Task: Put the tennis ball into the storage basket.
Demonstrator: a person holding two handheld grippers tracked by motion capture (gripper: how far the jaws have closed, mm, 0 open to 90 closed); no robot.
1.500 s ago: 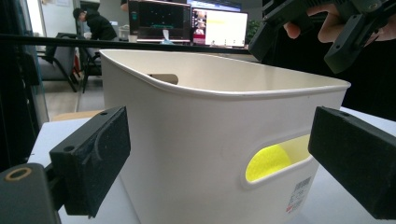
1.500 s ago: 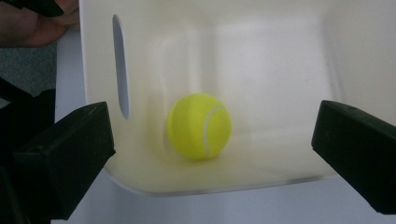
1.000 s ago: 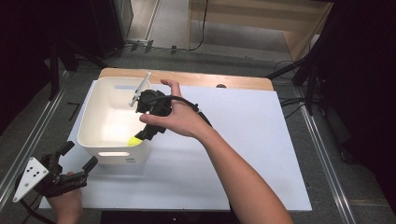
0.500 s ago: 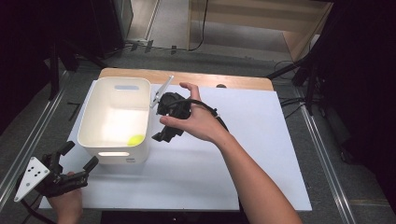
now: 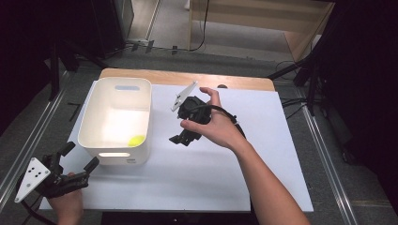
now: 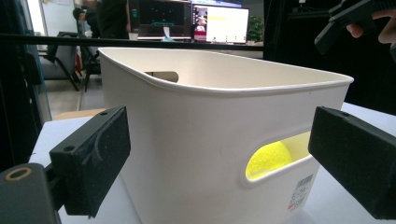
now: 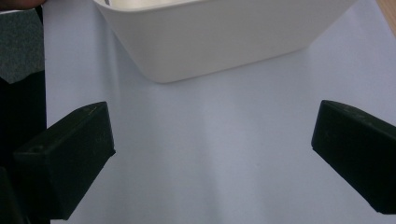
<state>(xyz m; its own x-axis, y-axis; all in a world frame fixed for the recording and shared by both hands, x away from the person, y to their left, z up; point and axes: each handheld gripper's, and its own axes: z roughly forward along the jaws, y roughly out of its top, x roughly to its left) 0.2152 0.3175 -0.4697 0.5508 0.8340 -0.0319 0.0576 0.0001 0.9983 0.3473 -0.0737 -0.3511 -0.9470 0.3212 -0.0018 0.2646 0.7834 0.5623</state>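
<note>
A white bin [image 5: 117, 117] stands on the left part of the white tabletop [image 5: 234, 178]. A yellow ball [image 5: 137, 140] lies inside it, at the near right corner, and shows through the handle opening in the left gripper view [image 6: 271, 161]. The right tongs [image 5: 185, 137] hang just right of the bin, apart and empty. The left tongs [image 5: 80, 157], also apart and empty, sit at the near left corner, before the bin.
</note>
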